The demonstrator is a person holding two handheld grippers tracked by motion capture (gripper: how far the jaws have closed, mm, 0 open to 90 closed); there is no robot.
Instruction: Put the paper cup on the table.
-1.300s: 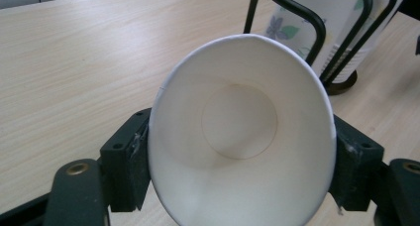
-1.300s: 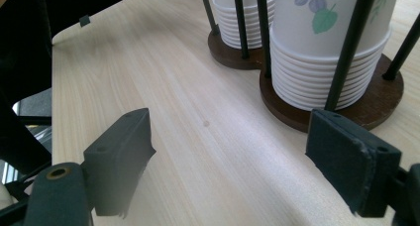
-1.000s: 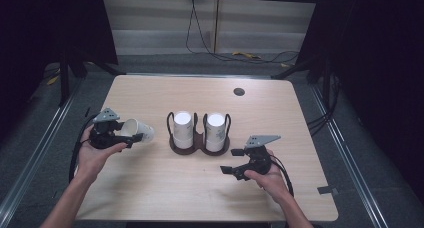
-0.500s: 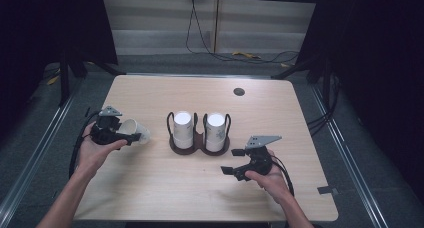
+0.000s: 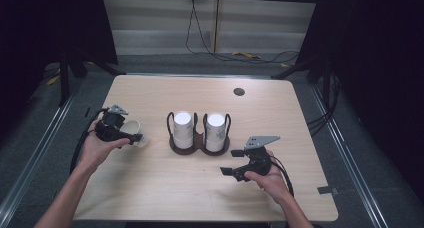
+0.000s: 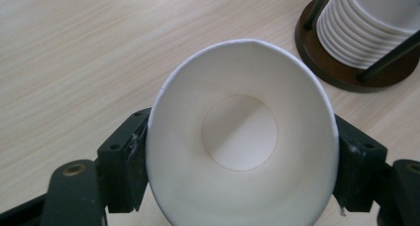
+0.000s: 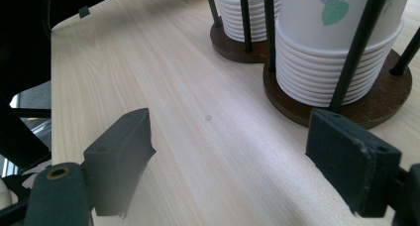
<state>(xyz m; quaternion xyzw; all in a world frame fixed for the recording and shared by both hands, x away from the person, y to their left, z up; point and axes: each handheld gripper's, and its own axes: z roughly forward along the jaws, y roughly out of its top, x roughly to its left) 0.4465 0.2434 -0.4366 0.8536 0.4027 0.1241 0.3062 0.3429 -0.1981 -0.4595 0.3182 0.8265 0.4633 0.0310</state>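
Left gripper [image 5: 131, 136] fingers clamped (holding load); right gripper [image 5: 232, 171] fingers apart.

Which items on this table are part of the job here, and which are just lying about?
In use:
- paper cup, clamped in the left hand-held gripper
- cup holder with two cup stacks
- right hand-held gripper, open, near the holder

Lying about:
- round dark spot on the table's far side
- cables on the floor beyond the table

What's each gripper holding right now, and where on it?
The left gripper clamps a white paper cup by opposite sides of its wall. The right gripper holds nothing, jaws apart.
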